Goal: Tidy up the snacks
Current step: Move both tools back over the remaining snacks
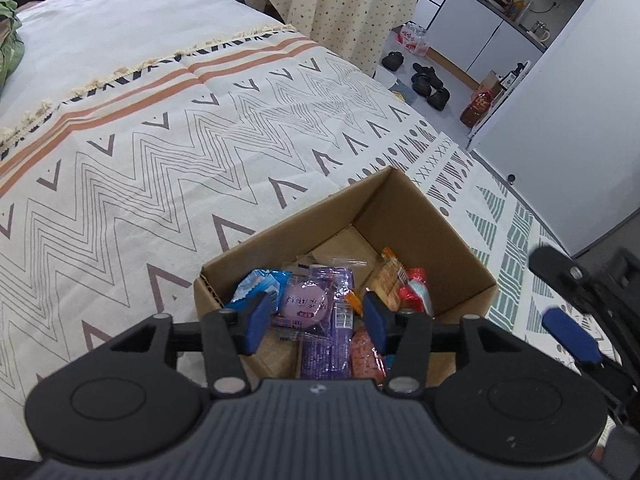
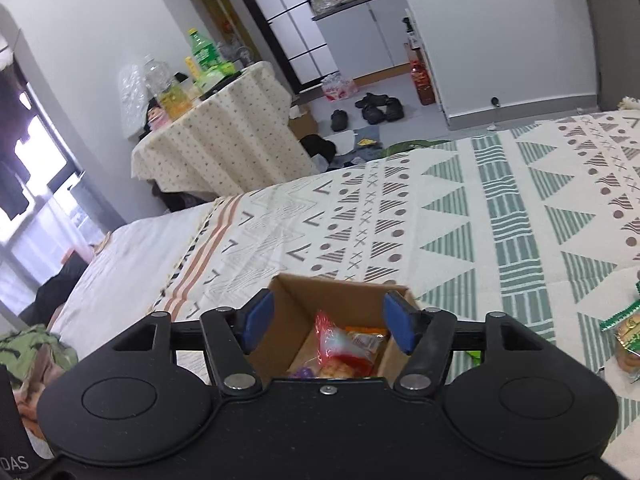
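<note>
Your left gripper [image 1: 316,322] hangs over the near end of the cardboard box [image 1: 424,216], its jaws spread with nothing between them, and the blue pads sit either side of a purple snack packet [image 1: 320,312] lying in the box. Beside that packet in the box you have a blue packet [image 1: 256,286], an orange cracker pack [image 1: 386,280] and a red packet [image 1: 414,286], while the box's far end is bare cardboard. Your right gripper [image 2: 326,322] also hovers over the box, jaws spread and holding nothing. To the right of the box, a green-edged snack pack [image 2: 626,334] lies on the patterned blanket [image 2: 500,220]. Beyond the box stands a cloth-covered table [image 2: 224,140], with dark shoes [image 2: 376,108] on the floor past it.
</note>
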A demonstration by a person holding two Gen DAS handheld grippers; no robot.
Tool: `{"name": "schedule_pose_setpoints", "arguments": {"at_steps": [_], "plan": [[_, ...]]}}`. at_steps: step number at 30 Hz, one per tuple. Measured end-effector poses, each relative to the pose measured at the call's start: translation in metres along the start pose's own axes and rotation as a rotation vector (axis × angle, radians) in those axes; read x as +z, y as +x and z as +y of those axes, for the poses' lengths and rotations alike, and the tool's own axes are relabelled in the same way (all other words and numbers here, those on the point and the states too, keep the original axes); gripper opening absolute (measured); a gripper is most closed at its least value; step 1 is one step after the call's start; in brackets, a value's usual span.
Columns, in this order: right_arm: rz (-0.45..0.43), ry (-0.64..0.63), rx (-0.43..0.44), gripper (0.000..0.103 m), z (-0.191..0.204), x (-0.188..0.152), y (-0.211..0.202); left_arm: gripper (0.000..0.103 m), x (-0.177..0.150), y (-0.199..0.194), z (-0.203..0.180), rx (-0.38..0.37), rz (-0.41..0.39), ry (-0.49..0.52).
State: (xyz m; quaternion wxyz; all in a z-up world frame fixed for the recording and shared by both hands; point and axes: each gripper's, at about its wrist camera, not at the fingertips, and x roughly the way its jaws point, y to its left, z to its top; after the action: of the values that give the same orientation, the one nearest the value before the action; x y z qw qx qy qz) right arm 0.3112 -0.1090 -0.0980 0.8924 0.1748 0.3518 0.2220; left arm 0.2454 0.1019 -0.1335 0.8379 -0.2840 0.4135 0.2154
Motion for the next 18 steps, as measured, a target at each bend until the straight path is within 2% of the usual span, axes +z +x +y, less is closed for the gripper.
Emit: {"name": "schedule_pose_setpoints", "arguments": {"at_steps": [1,6,12,14,18], "plan": [[0.0,0.01,-0.003,0.061,-0.004,0.0,-0.001,0.055,0.0,0.0,-0.001,0.004,-0.002,0.003],[0.011,0.037,-0.041,0.061,-0.028,-0.007,-0.013,0.077,-0.005,-0.002,-0.011,0.005,-0.017,0.038],[0.028,0.076,-0.086,0.061,-0.057,-0.018,-0.028,0.086,-0.017,-0.006,-0.034,-0.003,-0.018,0.153],[0.029,0.078,-0.097,0.062,-0.065,-0.021,-0.035,0.091,-0.022,-0.009,-0.04,-0.015,-0.02,0.171],[0.022,0.087,-0.112,0.067,-0.082,-0.022,-0.051,0.093,-0.032,-0.013,-0.051,-0.044,-0.012,0.2]]}}
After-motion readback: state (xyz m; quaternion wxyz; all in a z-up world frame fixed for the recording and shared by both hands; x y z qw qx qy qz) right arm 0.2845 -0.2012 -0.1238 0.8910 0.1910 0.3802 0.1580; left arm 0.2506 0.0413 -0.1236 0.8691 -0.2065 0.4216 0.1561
